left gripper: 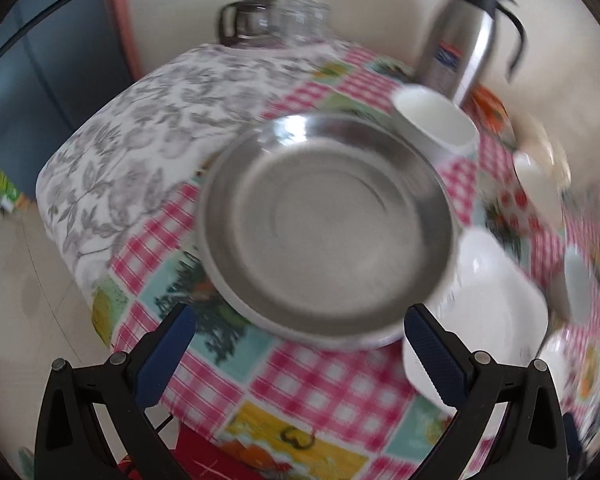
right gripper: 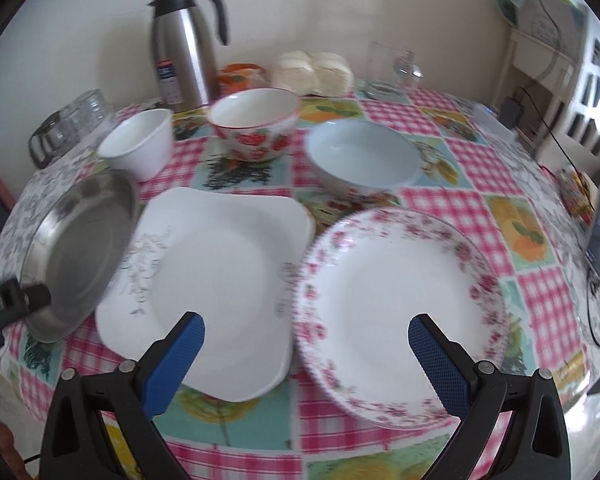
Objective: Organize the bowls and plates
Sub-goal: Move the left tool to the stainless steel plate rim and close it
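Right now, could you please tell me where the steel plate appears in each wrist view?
Left wrist view: steel plate fills the centre, ahead of the open left gripper.
Right wrist view: steel plate sits at the left edge, tilted.
Shared landmark: steel thermos jug at the table's back.

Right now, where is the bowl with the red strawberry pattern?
In the right wrist view, the strawberry bowl stands toward the back of the table, between the small white bowl on its left and the pale blue bowl on its right, just in front of the steel thermos.
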`<state>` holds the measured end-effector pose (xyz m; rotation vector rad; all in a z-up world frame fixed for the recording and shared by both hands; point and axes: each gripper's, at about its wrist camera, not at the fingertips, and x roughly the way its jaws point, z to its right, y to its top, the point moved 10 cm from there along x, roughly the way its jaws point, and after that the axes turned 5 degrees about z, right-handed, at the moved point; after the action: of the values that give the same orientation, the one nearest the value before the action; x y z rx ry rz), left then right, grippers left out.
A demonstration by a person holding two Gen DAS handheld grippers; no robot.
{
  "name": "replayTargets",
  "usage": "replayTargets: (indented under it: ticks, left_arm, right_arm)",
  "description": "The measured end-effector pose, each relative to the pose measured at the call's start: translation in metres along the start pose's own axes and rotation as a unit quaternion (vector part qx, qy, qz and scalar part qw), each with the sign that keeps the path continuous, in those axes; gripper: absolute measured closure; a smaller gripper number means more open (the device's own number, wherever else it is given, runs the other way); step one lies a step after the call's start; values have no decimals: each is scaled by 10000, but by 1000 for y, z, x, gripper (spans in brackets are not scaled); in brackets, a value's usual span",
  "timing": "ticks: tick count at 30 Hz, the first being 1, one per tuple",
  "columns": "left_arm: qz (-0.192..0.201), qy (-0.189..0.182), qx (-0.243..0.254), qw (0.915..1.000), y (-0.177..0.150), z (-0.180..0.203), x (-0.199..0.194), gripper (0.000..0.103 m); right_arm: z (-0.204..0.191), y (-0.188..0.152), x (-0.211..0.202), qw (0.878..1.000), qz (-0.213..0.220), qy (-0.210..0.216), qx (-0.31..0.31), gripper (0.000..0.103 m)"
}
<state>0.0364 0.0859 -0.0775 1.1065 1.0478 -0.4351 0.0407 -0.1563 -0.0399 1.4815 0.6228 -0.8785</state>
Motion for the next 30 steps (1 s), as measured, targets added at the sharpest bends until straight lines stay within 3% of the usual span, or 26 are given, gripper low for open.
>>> replayTargets:
  ticks: [4, 14, 21, 30]
  left_arm:
    - [148, -6, -357, 9993, 14, -21, 3, 0]
    - [38, -204, -1115, 9935, 30, -60, 29, 0]
    - [141, -31, -1388, 9902, 41, -78, 38, 0]
    - [763, 59, -1581, 9845, 56, -86, 36, 0]
  right_arm:
    - [-28, -1, 5, 9993, -26, 309, -189, 0]
    - [-86, 4, 17, 9941, 55, 1029, -342, 0]
    - [-123, 20, 10, 9808, 340, 1796, -674, 0]
    - [-142, 45, 15, 9753, 750, 1888, -863, 0]
